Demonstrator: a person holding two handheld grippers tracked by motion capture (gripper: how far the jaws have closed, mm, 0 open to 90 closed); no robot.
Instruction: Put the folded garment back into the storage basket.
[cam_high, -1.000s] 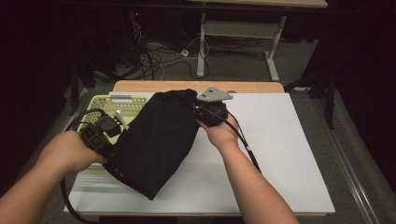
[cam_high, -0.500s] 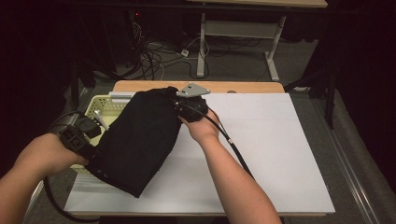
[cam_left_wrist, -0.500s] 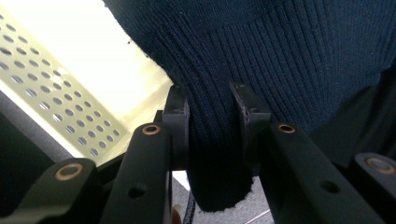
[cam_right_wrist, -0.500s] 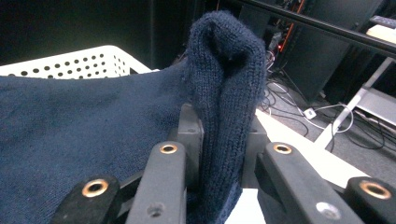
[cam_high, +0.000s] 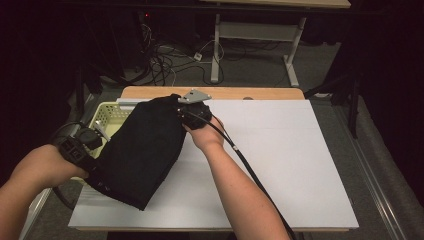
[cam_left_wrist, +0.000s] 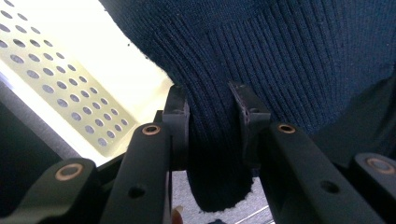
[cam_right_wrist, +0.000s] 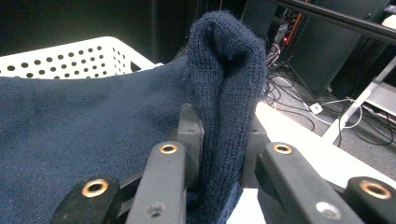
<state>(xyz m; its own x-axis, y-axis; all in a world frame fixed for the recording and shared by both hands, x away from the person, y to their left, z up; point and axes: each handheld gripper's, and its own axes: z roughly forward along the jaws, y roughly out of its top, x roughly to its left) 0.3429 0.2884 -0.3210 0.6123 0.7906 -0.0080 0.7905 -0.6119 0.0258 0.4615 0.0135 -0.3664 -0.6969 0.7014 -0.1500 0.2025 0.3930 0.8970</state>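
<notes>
A dark navy knitted garment (cam_high: 142, 150) hangs folded between both hands, over the left part of the white table and the basket. My left gripper (cam_high: 92, 165) holds its lower left edge; in the left gripper view the ribbed hem (cam_left_wrist: 210, 140) is pinched between the two pads. At the garment's upper right corner, my right gripper (cam_high: 182, 114) clamps a bunched fold of the knit (cam_right_wrist: 224, 126) between its pads, as the right gripper view shows.
A pale yellow perforated basket (cam_high: 107, 116) stands at the table's left, partly under the garment. The white sheet (cam_high: 280, 165) covers the table, with a wooden strip along the far edge. Cables and a desk frame (cam_high: 250, 35) lie on the floor behind.
Both hands have carried the garment to the left and a little lower, so it now hangs over the basket. Both grips are unchanged.
</notes>
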